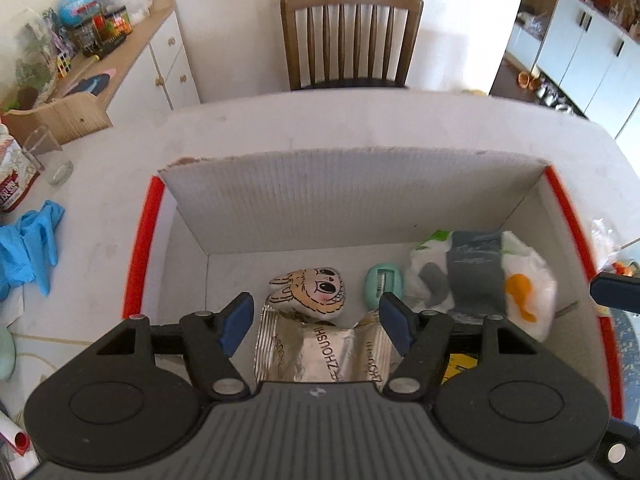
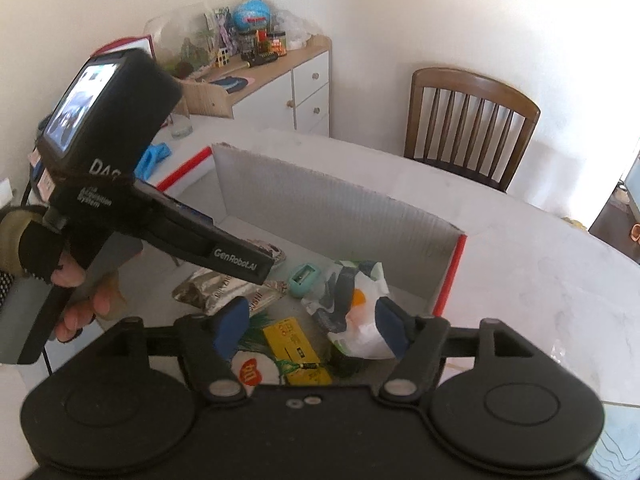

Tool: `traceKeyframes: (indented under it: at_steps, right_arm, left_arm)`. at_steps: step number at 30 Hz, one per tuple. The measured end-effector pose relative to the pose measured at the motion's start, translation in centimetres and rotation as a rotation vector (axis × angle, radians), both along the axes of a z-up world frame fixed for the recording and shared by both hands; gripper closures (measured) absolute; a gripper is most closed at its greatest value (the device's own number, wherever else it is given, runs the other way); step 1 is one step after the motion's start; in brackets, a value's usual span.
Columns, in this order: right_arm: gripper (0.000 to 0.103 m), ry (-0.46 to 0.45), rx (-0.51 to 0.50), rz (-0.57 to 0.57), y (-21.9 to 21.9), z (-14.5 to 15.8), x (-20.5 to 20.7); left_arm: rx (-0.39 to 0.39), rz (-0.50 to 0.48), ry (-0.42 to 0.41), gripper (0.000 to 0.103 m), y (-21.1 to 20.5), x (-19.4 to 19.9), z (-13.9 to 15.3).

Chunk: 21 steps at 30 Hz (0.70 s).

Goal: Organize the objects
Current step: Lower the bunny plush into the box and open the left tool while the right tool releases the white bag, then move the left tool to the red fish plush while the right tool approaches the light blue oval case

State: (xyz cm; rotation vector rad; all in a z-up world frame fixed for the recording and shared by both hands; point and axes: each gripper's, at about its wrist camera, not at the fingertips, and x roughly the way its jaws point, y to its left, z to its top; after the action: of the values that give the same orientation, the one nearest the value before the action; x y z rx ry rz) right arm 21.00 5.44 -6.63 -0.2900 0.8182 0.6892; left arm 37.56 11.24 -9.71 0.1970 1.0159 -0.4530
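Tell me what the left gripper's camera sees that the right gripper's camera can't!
Only the left wrist view shows the bunny-face toy in the cardboard box. Only the right wrist view shows the yellow packet, plus the person's hand holding the left gripper. Both views show the silver snack bag, the mint sharpener, the patterned plastic bag and the wooden chair.

Corrugated cardbd box point(image 1: 352, 200), crinkly foil pkt point(image 1: 324, 354)
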Motion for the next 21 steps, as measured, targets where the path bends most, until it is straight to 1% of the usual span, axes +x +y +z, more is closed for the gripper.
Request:
traceKeyframes:
  at_steps: [2, 7, 11, 17, 21]
  right_arm:
    - [0.03, -0.003, 0.015, 0.004, -0.5, 0.8, -0.3]
    - [0.028, -0.013, 0.044, 0.021, -1.9, 2.7, -1.0]
    - [0.023, -0.011, 0.067, 0.028, -3.1, 4.2, -2.0]
    - [0.017, 0.002, 0.083, 0.031, -5.1, 5.6, -3.4]
    - [0.014, 0.004, 0.079, 0.013, -6.9, 6.3, -4.0]
  left_arm:
    - [-0.011, 0.002, -0.02, 0.034, 0.2, -0.7, 0.8]
    - [-0.049, -0.008, -0.075, 0.027, 0.8, -2.9, 3.3]
    - [-0.073, -0.012, -0.111, 0.026, 0.9, -4.8, 4.9]
    - [-0.138, 0.008, -0.143, 0.025, 1.0, -7.3, 7.0]
    - [-0.163, 0.012, -0.179, 0.022, 0.6, -9.1, 8.2]
